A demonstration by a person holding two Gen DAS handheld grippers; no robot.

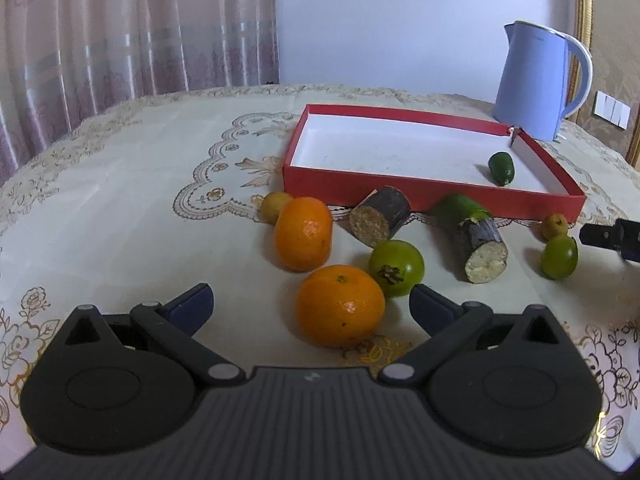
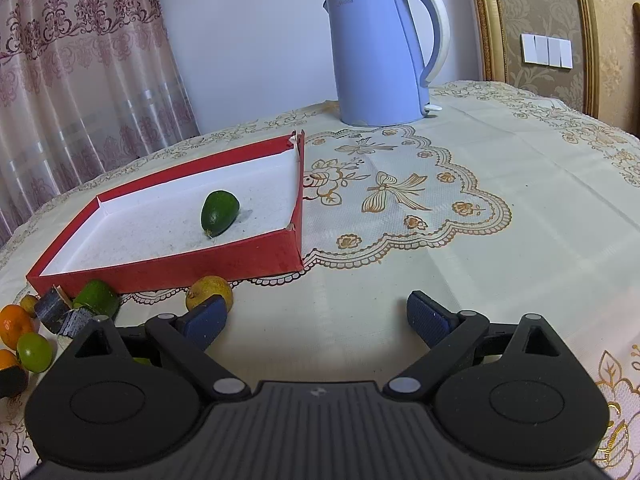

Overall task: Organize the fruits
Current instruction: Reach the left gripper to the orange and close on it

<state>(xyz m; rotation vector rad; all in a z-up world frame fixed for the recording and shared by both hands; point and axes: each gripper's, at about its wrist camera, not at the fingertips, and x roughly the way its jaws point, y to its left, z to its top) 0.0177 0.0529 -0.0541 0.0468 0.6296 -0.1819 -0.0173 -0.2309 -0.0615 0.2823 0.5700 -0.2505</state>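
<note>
Two glossy round oranges [image 1: 320,272] before shallow red cardboard tray [image 1: 420,190].

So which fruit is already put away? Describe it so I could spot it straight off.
Find the shallow red box with the white floor, in front of the blue kettle. Inside it, near the corner towards the kettle, lies one small dark green oval fruit. It is the only fruit in the box; all the others lie outside on the tablecloth.

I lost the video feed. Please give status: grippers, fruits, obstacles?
Left gripper open, orange between its fingers, untouched. Right gripper open, empty. One green fruit in red box. Nothing blocking.
</note>
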